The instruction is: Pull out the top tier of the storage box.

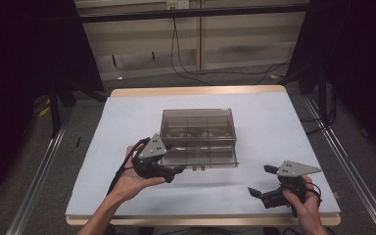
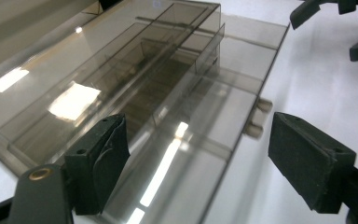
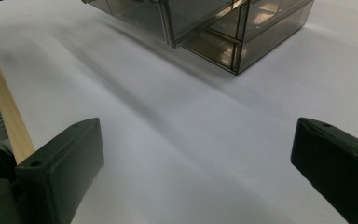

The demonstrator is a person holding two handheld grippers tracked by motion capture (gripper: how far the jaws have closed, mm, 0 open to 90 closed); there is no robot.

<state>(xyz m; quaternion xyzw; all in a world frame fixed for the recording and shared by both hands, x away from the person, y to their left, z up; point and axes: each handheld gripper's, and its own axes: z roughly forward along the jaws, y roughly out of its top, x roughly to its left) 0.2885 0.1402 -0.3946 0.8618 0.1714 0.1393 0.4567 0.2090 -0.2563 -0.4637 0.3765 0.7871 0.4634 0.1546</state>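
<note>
So the main thing here is a smoky see-through plastic organizer box [image 1: 198,137], the kind with thin divider walls splitting it into compartments. It sits in the middle of the white table cover [image 1: 274,127], with light glaring off its flat lid. A shallow tray or drawer sticks out along its near edge, and two small tabs [image 2: 257,117] show on that side.

The left gripper [image 1: 176,171] is right up at the box's near left corner, jaws spread wide. In the left gripper view the box edge runs up between them, but I can't tell if either pad touches it.

The right gripper [image 1: 262,180] hangs off to the box's right, well apart, jaws wide open over bare cover.
</note>
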